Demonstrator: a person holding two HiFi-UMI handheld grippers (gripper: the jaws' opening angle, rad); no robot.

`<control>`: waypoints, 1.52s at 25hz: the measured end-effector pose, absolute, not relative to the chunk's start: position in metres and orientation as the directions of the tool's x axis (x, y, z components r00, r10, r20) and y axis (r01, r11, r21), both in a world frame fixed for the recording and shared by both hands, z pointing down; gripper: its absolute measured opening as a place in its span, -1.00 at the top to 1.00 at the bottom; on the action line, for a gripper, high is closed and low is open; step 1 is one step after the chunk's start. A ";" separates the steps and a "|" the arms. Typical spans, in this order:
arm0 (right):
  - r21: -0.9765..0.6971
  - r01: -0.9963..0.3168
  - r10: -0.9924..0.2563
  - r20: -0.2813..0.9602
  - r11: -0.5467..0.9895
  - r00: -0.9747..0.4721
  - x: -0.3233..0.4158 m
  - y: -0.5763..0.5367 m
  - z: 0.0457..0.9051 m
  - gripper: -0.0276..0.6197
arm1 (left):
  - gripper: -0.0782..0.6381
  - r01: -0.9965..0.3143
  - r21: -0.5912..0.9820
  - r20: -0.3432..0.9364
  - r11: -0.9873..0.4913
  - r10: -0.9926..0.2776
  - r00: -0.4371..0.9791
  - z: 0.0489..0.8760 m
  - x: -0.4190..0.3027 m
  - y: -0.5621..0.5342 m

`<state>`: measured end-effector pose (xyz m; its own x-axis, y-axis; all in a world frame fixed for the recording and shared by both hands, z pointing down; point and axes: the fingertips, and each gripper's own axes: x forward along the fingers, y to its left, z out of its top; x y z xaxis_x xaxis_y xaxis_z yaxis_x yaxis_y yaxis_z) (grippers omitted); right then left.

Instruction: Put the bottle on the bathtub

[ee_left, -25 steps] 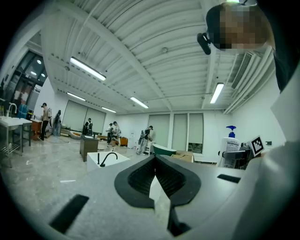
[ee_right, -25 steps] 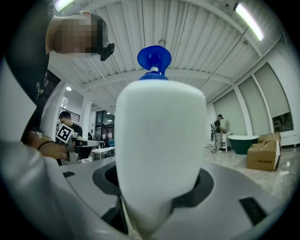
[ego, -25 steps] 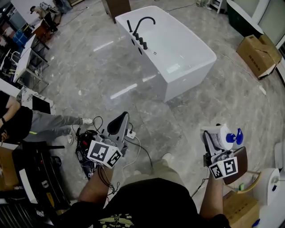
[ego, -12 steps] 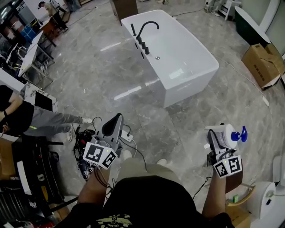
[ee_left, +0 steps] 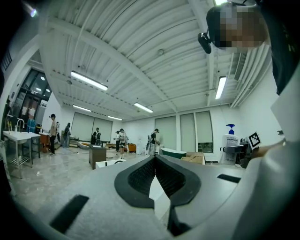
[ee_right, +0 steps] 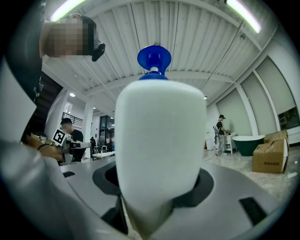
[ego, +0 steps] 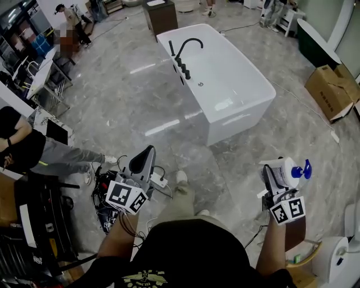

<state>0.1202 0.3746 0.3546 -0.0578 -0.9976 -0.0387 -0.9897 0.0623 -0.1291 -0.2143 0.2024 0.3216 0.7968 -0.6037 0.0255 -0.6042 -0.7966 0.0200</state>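
In the head view the white bathtub [ego: 225, 84] with its black faucet [ego: 184, 49] stands on the grey marble floor, well ahead of both grippers. My right gripper [ego: 274, 179] at the lower right is shut on a white bottle [ego: 288, 170] with a blue pump top [ego: 305, 169], held upright. The right gripper view is filled by the bottle [ee_right: 159, 154] sitting between the jaws of the right gripper [ee_right: 157, 199]. My left gripper [ego: 144, 161] at the lower left is shut and holds nothing. In its own view the left gripper [ee_left: 154, 160] has its tips touching, and the bottle [ee_left: 229, 147] shows at the right.
A seated person [ego: 22, 149] and dark equipment are at the left, with cables and a power strip [ego: 109, 185] on the floor by the left gripper. A cardboard box [ego: 332, 90] and a dark green tub [ego: 315, 39] lie at the right, a brown cabinet [ego: 162, 17] behind the bathtub.
The person has stepped forward: the bathtub sits lower and nearer in the head view. Both grippers hold their places in the view, the bottle still gripped.
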 end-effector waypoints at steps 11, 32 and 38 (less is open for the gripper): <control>-0.087 -0.996 -1.000 0.002 0.026 -0.027 0.133 0.358 0.359 0.10 | 0.76 -0.595 -0.041 0.069 -0.803 -0.596 0.800 0.341 -0.173 0.176; -0.059 -0.998 -0.994 0.098 0.036 -0.041 0.141 0.227 0.382 0.10 | 0.76 -0.613 -0.100 0.122 -0.784 -0.621 0.774 0.373 -0.133 0.059; -0.050 -0.999 -0.994 0.105 0.020 -0.025 0.150 0.195 0.380 0.10 | 0.76 -0.586 -0.095 0.116 -0.805 -0.593 0.797 0.375 -0.114 0.022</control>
